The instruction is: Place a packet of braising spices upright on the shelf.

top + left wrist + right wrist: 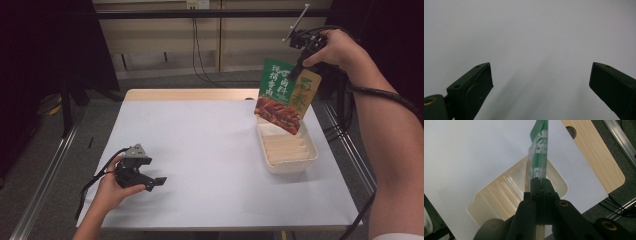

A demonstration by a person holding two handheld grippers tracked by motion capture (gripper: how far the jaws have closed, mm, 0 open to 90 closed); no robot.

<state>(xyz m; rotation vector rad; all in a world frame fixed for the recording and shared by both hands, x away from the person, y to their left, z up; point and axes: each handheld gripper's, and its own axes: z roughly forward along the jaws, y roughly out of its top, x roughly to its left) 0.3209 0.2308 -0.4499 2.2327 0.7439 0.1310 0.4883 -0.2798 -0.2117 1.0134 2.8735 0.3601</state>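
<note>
A person sits at a white table (pixel 210 150) with a gripper in each hand. The right gripper (pixel 299 64), raised above the table's far right side, has its jaws pinched tight on the top edge of a green and tan snack packet (pixel 282 95). The packet hangs upright in the air, its lower end just above the far end of a cream ribbed tray (pixel 312 155) that sits on the table's right side. In the right gripper view the packet (pixel 539 157) shows edge-on, with the tray (pixel 486 205) below it. The left gripper (pixel 152 182) rests low near the table's front left, jaws spread wide with nothing between them, well apart from the tray.
</note>
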